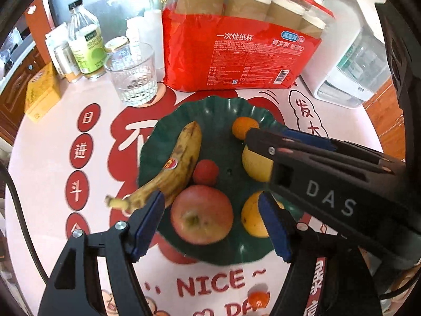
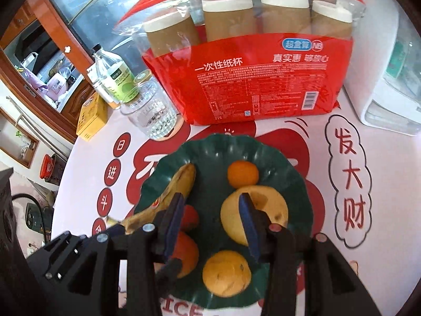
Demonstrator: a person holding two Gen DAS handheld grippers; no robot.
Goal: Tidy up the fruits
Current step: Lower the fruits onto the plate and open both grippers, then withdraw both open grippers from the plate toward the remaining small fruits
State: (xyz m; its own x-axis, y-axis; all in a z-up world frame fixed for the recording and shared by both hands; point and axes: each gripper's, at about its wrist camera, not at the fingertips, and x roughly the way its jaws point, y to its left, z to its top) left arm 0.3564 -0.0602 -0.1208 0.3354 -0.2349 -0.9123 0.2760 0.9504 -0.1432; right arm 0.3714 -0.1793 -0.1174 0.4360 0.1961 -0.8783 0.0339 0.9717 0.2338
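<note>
A dark green scalloped plate (image 1: 218, 108) (image 2: 226, 144) holds a spotted banana (image 1: 181, 158) (image 2: 181, 181), a red apple (image 1: 201, 214), a small red fruit (image 1: 205, 172), a small tangerine (image 1: 243, 126) (image 2: 242, 173), a yellow pear (image 1: 256, 164) (image 2: 268, 202) and an orange (image 1: 251, 217) (image 2: 226, 272). My left gripper (image 1: 213, 226) is open above the plate's near side, its pads on either side of the apple. My right gripper (image 2: 210, 223) (image 1: 265, 137) is open and empty over the plate, above the pear.
A red bag of paper cups (image 1: 236, 52) (image 2: 252, 79) stands just behind the plate. A glass tumbler (image 1: 133, 75) (image 2: 151, 113), a bottle (image 1: 85, 42), jars and a yellow box (image 1: 42, 92) stand back left. A white appliance (image 1: 350, 52) stands back right.
</note>
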